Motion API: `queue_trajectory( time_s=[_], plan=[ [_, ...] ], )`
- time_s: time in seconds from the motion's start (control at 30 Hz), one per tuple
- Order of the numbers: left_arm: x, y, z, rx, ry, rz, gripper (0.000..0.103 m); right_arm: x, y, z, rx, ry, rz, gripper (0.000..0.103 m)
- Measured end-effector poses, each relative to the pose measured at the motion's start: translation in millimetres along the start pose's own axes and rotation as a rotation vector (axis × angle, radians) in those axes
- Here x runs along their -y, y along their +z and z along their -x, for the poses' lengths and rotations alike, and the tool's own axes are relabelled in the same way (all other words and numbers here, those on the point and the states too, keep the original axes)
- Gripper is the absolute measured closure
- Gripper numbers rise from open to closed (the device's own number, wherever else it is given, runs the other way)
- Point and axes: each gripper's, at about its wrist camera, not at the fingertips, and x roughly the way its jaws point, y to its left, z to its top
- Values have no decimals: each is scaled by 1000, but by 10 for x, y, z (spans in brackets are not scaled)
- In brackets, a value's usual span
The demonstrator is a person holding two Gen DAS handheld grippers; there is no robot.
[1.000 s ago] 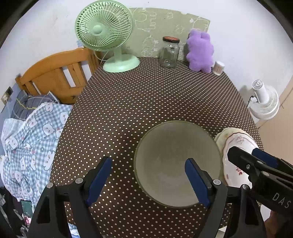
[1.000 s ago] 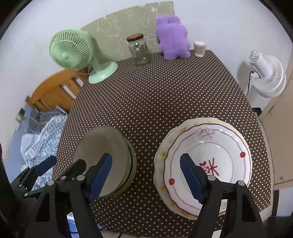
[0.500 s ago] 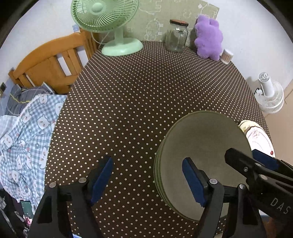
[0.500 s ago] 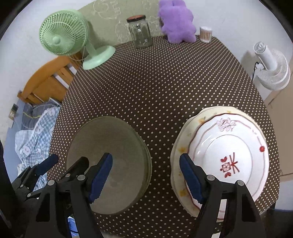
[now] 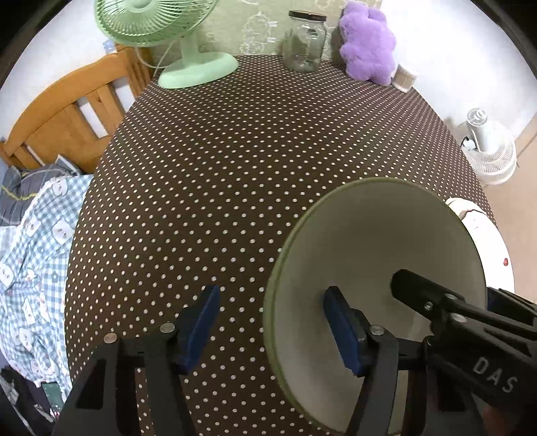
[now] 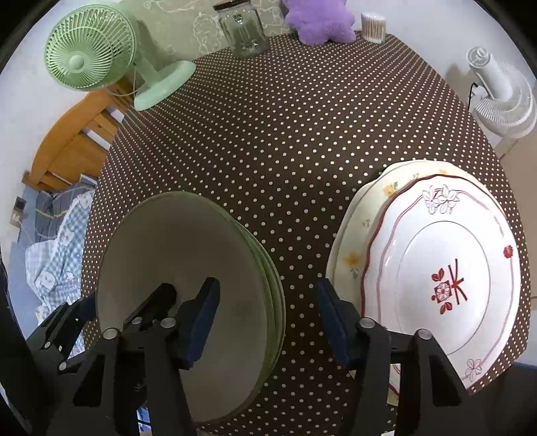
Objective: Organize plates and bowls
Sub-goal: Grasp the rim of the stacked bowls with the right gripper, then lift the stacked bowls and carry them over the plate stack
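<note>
A stack of pale green bowls (image 5: 376, 268) (image 6: 181, 268) sits on the brown polka-dot table near its front edge. To its right is a stack of white plates (image 6: 436, 268), the top one with red flowers; only its edge shows in the left wrist view (image 5: 486, 234). My left gripper (image 5: 272, 322) is open and empty, its right finger over the green bowl, its left finger over the cloth. My right gripper (image 6: 268, 318) is open and empty above the gap between the bowls and the plates. The left gripper also shows in the right wrist view (image 6: 100, 322).
At the back of the table (image 5: 255, 141) stand a green desk fan (image 5: 188, 50), a glass jar (image 5: 303, 43), a purple plush toy (image 5: 367, 47) and a cotton swab box (image 6: 372, 26). A wooden chair (image 5: 67, 120) is left; a white fan (image 6: 503, 94) stands right.
Both grippers have pulled back and risen; the bowls and plates have slid toward the right in both views. Both grippers stay open.
</note>
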Motion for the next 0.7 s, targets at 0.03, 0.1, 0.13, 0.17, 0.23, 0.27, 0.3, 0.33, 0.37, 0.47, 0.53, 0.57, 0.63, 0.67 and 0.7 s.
queue_trajectory(
  time_s=[0.03,0.1,0.13,0.17,0.23,0.27,0.3,0.33,0.37,0.47,0.53,0.57,0.63,0.67,0.7],
  plan=[
    [19,8,-7,4,-3,-8,38,-10,4,-9,-2,2,-2,48],
    [40,16,-16,8,-6,-12,39,-8,18,-36,-5,3,-10,52],
    [53,26,-19,8,-4,-14,39,-1,23,-50,-7,9,-16,55],
    [74,33,-21,10,0,-20,39,1,26,-64,-11,16,-23,56],
    [109,44,-26,12,4,-27,40,-14,49,-88,-13,23,-28,61],
    [126,53,-33,10,3,-27,40,-17,52,-94,-14,25,-31,62],
    [140,66,-38,9,3,-27,40,-25,50,-92,-13,26,-33,62],
    [145,74,-42,7,1,-28,41,-33,51,-93,-13,26,-34,63],
    [155,79,-44,7,-1,-31,42,-39,51,-96,-12,26,-38,63],
    [152,70,-29,10,-10,-42,49,-69,44,-99,-13,28,-38,67],
    [168,65,-26,9,-21,-51,56,-88,45,-101,-13,24,-27,69],
    [188,68,-25,7,-30,-58,60,-94,51,-102,-14,22,-24,69],
    [194,70,-25,4,-29,-58,60,-124,63,-119,-18,18,-21,69],
    [198,67,-26,2,-30,-58,60,-119,66,-125,-20,20,-25,69],
    [194,68,-23,0,-31,-56,60,-124,67,-129,-21,19,-27,69]
  ],
)
